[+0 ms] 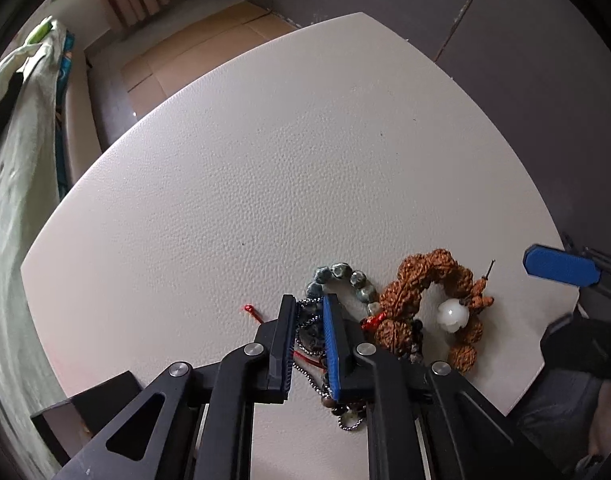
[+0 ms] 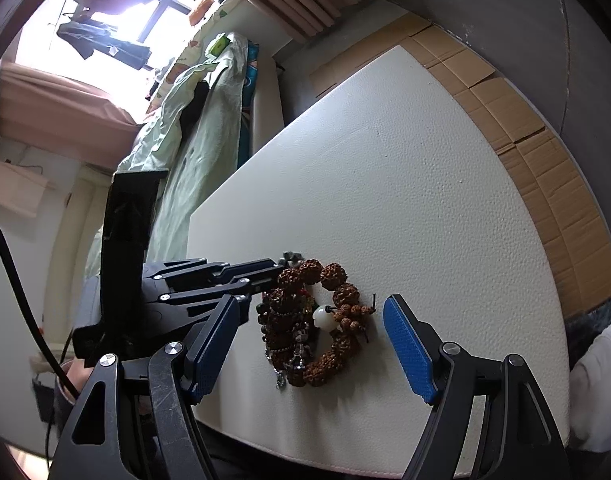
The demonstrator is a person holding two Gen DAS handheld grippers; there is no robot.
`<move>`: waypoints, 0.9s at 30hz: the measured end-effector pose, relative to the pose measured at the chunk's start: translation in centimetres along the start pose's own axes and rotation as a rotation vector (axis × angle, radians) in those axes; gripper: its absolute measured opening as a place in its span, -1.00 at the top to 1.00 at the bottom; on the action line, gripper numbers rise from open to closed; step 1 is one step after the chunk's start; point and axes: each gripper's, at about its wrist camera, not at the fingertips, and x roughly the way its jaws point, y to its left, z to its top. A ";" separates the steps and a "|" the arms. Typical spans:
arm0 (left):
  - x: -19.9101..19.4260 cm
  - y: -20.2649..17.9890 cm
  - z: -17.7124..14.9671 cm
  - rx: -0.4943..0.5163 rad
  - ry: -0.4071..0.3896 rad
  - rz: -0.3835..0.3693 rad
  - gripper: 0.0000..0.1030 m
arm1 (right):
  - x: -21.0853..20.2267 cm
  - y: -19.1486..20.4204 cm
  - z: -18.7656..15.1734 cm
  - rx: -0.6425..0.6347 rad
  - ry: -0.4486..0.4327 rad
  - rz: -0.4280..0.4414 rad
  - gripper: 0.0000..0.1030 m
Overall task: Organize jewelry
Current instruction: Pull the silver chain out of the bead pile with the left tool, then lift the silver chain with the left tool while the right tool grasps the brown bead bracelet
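— Pinching the metal chain (image 1: 310, 326) in the tangled pile near the table's (image 1: 225, 168) front edge, the left gripper (image 1: 309, 312) is picking 1 piece out.

— The right gripper (image 2: 311, 340) hovers spread around the brown bead bracelet (image 2: 337, 320); next likely comes a gentle separating lift.

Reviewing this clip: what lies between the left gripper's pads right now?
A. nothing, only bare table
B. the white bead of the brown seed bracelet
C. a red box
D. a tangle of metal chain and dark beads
D: in the left wrist view the left gripper has its pads narrowed onto the metal chain and dark beads, beside the brown seed bracelet.
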 end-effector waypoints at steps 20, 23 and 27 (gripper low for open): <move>-11.0 2.0 -0.3 -0.084 -0.202 0.004 0.96 | 1.3 1.0 0.0 -0.022 0.026 -0.026 -0.48; -13.1 2.3 -0.3 -0.087 -0.242 0.013 0.96 | 1.9 1.1 0.1 -0.037 0.038 -0.084 -0.48; -15.7 2.3 -0.3 -0.089 -0.292 0.016 0.96 | 2.7 1.4 0.0 -0.071 0.054 -0.165 -0.41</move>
